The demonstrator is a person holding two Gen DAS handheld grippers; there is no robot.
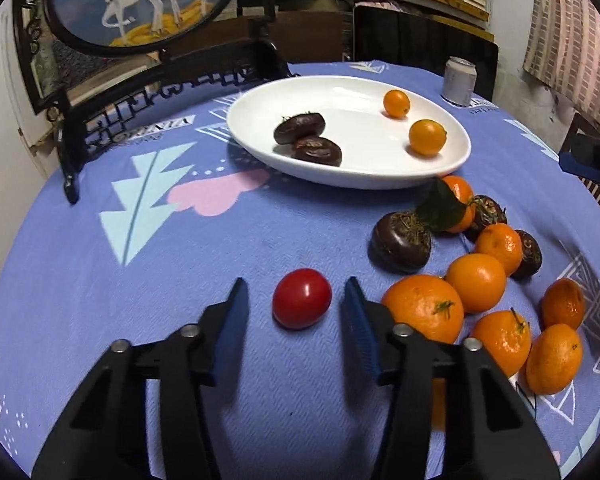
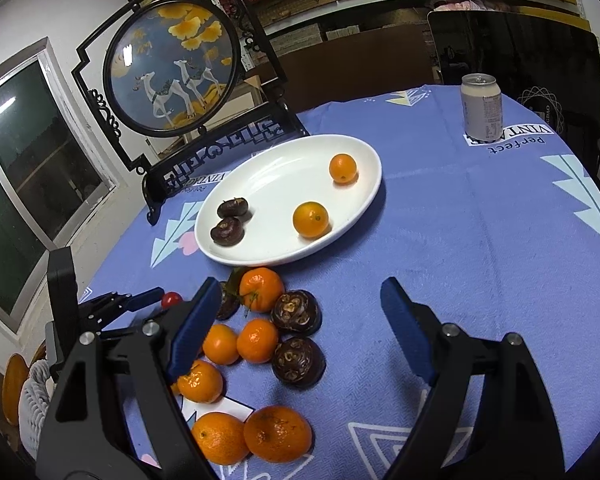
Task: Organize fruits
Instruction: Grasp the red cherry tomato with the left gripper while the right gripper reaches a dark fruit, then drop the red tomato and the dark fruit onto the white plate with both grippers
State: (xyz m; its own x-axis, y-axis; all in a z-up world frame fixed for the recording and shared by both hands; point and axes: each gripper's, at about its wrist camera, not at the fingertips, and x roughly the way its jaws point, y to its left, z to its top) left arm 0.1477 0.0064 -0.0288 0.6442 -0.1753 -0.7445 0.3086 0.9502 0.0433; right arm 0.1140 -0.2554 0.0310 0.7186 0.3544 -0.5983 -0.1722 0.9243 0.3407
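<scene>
Near the counter's front edge, a red cherry tomato (image 1: pixel 302 298) is bracketed, not yet pinched, by the spread jaws of the left gripper (image 1: pixel 296 300), presumably for transfer to the white plate (image 1: pixel 256 98), while the right gripper (image 2: pixel 296 320) is held wide open over the mandarins (image 2: pixel 256 340).

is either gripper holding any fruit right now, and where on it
No. The left gripper straddles the red tomato with gaps on both sides; the right gripper is open over bare cloth.
</scene>
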